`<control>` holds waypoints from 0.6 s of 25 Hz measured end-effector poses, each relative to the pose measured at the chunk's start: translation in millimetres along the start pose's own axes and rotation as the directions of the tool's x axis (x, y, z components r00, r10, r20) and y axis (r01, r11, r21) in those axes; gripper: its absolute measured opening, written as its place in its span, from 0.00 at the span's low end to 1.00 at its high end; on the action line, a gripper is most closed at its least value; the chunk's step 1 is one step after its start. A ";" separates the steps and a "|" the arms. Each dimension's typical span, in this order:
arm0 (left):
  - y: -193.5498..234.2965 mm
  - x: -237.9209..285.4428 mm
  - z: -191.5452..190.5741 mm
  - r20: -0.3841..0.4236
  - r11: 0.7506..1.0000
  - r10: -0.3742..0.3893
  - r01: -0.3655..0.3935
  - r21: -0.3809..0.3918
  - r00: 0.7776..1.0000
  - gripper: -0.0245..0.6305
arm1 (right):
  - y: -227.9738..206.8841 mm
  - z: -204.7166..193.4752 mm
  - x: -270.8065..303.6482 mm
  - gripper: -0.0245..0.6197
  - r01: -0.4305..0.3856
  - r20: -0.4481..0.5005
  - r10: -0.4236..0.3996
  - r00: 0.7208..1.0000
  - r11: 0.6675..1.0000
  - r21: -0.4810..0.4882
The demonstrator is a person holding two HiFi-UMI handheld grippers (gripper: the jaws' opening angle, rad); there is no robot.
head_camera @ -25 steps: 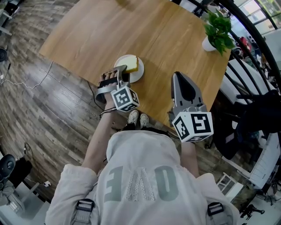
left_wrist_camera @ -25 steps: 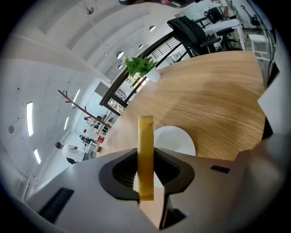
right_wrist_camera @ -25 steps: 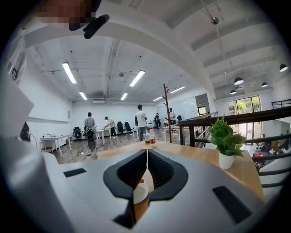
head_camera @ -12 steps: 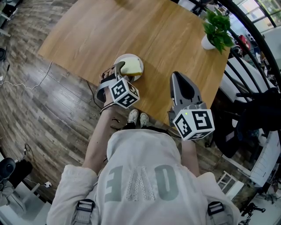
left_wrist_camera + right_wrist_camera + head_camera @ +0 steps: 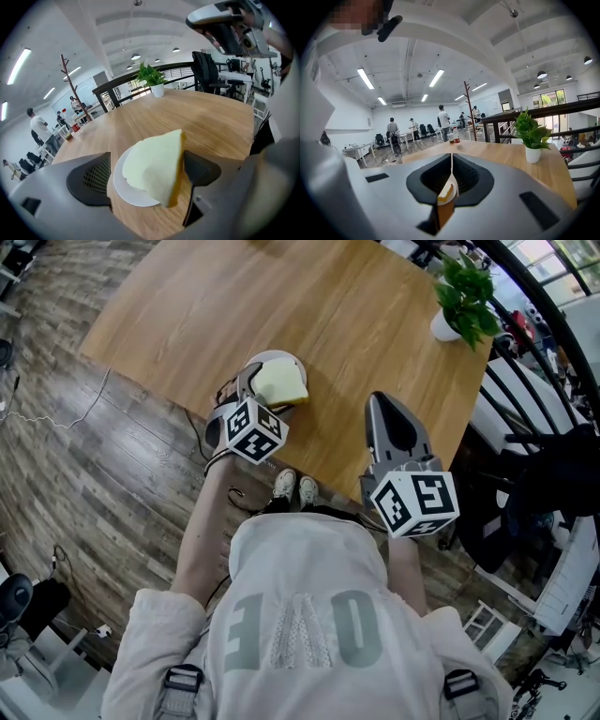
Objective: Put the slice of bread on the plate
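At the near edge of the wooden tabletop (image 5: 356, 324), just left of centre in the head view, the left hand-held gripper (image 5: 255, 390) reaches over a small white plate (image 5: 281, 358). Its marker cube (image 5: 246, 430) sits below the plate in the frame, over the plank floor (image 5: 112, 456).

The slice of bread (image 5: 281, 385) rests on the plate's lower right part, and its edge reaches past the rim. In the left gripper view the slice of bread (image 5: 154, 168) stands tilted on the plate (image 5: 123, 185), with its pale face turned to the left of the frame and its browner crust edge to the right. The jaws have just been opening and now stand wide, with the bread between them. The dark pad at the left (image 5: 91, 178) is clear of the bread. The pad at the right (image 5: 202, 171) is right against the crust, though whether it touches cannot be told. Neither pad presses on the slice.

Right of centre in the head view, the right hand-held gripper (image 5: 380, 413) points across the tabletop, well apart from the plate. In its own view the jaws are closed together with only a thin slit between them, and they hold nothing.

A potted plant (image 5: 464, 301) in a white pot stands at the upper right corner of the tabletop.
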State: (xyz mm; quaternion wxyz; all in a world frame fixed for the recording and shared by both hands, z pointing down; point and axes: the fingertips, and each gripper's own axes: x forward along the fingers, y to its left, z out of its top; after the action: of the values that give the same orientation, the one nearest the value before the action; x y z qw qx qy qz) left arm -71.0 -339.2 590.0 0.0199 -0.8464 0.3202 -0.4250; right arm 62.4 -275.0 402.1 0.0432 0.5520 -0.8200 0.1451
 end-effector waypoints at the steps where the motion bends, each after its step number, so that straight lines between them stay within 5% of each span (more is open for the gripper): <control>1: -1.7 0.4 1.4 0.015 1.000 -0.014 0.014 -0.024 1.000 0.77 | -0.9 -0.3 0.1 0.07 0.000 -0.001 0.000 1.000 1.000 0.003; 5: 3.6 -3.7 8.6 0.100 0.981 -0.022 0.041 -0.189 0.995 0.80 | -1.7 -0.9 0.4 0.07 -0.001 -0.003 0.001 1.000 1.000 0.009; 15: 48.9 -37.5 34.8 0.224 0.933 0.125 -0.038 -0.359 0.967 0.80 | -2.7 0.3 3.7 0.07 -0.007 -0.001 0.007 1.000 1.000 0.020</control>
State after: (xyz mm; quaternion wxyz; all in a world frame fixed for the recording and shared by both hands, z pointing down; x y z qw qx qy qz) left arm -87.5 -365.4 526.3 -0.0750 -0.8678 0.4212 -0.2529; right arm 63.5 -279.3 403.2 0.0375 0.5495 -0.8204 0.1539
